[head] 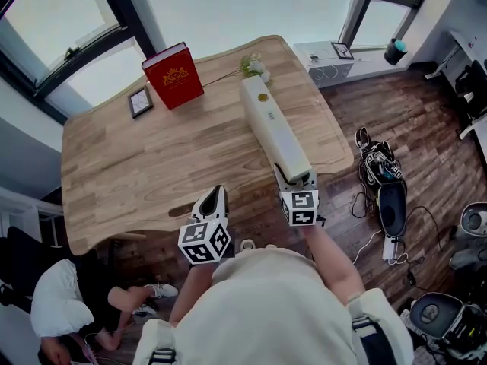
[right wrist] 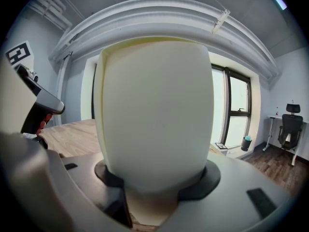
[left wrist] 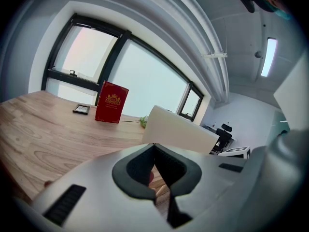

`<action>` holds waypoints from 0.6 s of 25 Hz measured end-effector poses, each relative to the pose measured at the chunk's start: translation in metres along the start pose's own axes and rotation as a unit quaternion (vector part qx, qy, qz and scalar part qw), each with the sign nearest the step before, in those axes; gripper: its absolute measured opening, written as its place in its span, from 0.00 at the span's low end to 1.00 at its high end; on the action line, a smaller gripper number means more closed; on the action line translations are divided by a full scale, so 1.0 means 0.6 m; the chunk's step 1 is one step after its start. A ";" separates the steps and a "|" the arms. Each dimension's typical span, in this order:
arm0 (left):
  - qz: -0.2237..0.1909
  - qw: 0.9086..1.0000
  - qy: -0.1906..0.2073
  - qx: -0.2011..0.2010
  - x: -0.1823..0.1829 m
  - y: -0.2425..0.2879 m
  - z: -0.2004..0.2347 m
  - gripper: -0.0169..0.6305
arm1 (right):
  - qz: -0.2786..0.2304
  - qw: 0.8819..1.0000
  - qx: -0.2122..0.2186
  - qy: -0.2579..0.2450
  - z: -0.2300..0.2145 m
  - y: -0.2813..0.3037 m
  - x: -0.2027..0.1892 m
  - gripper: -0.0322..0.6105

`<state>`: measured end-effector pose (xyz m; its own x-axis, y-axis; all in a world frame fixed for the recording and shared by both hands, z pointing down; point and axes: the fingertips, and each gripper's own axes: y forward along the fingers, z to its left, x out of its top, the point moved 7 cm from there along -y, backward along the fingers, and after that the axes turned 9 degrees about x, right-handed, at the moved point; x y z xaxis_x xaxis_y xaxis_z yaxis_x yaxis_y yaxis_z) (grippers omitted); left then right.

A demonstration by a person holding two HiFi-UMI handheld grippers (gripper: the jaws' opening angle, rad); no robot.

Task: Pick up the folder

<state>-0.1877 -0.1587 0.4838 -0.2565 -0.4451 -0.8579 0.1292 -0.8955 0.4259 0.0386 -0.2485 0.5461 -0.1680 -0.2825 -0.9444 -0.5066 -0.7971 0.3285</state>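
Note:
A long white folder (head: pixel 274 124) stands on its spine edge on the wooden table (head: pixel 152 173), running from the front edge toward the far side. My right gripper (head: pixel 293 175) is shut on its near end. In the right gripper view the folder (right wrist: pixel 157 115) fills the picture, with a dark pad pressed against each side. My left gripper (head: pixel 217 192) hovers over the table's front edge, left of the folder and apart from it. Its jaws (left wrist: pixel 154 146) are shut on nothing. The folder (left wrist: pixel 181 132) shows ahead and to its right.
A red book (head: pixel 173 75) stands at the far side, beside a small picture frame (head: pixel 140 102). A flower sprig (head: pixel 255 67) lies by the folder's far end. On the floor, a bag and cables (head: pixel 378 166) lie right of the table; a person (head: pixel 57 303) sits at lower left.

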 end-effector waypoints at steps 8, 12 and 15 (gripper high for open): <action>0.000 1.000 0.002 -0.004 -0.001 -0.004 0.000 0.06 | 0.002 1.000 -0.003 0.004 0.006 -0.015 0.005 0.49; 0.000 1.000 0.003 -0.006 -0.002 -0.008 -0.004 0.06 | 0.003 1.000 -0.003 0.004 0.008 -0.029 0.004 0.49; 0.000 1.000 0.005 -0.007 -0.002 -0.012 -0.007 0.06 | 0.001 1.000 -0.006 0.008 0.008 -0.042 0.005 0.49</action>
<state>-0.1846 -0.1518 0.4805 -0.2463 -0.4452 -0.8609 0.1431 -0.8952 0.4220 0.0470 -0.2265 0.5350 -0.1563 -0.2929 -0.9433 -0.4960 -0.8026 0.3314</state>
